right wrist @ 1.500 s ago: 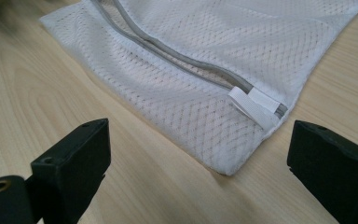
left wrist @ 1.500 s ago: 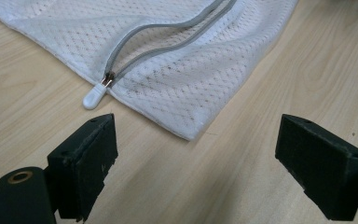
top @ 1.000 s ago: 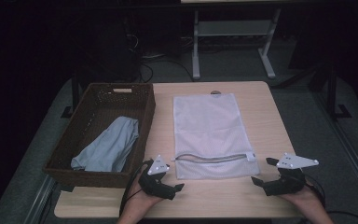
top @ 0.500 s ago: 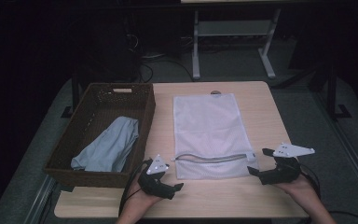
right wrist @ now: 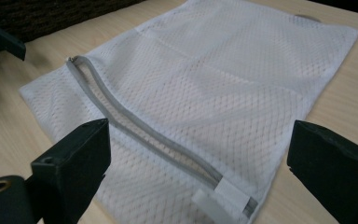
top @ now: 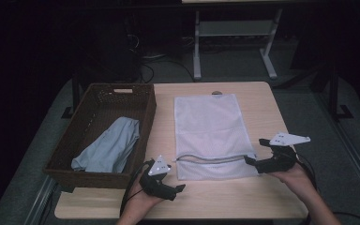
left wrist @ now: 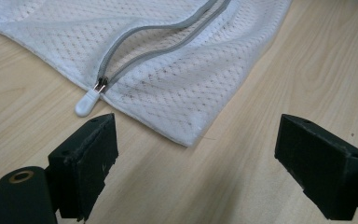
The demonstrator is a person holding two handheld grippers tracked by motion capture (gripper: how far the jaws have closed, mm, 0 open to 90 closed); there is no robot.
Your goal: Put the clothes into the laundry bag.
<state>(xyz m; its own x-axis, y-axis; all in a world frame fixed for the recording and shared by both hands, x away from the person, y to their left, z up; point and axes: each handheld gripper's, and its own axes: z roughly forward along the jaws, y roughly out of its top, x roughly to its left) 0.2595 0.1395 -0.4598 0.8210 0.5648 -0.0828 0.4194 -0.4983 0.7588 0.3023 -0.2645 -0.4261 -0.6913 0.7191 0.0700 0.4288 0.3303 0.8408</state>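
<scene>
A white mesh laundry bag (top: 211,126) lies flat on the wooden table (top: 262,108), its grey zipper (top: 213,159) running across the near end and partly unzipped. My left gripper (top: 178,187) rests open at the bag's near left corner. In the left gripper view the white zipper pull (left wrist: 87,101) lies just beyond the open jaws of the left gripper (left wrist: 200,168). My right gripper (top: 254,151) hovers open at the bag's near right corner. In the right gripper view the right gripper (right wrist: 200,163) spans the zipper (right wrist: 135,126) end with nothing held.
A brown wicker basket (top: 63,145) stands at the table's left with a light blue-grey garment (top: 110,145) inside. Bare tabletop shows to the right of the bag and along the near edge. Dark floor and a metal stand (top: 234,42) lie beyond the table.
My right gripper has moved left and forward to the bag's near right corner. The left gripper, the bag and the basket have stayed put.
</scene>
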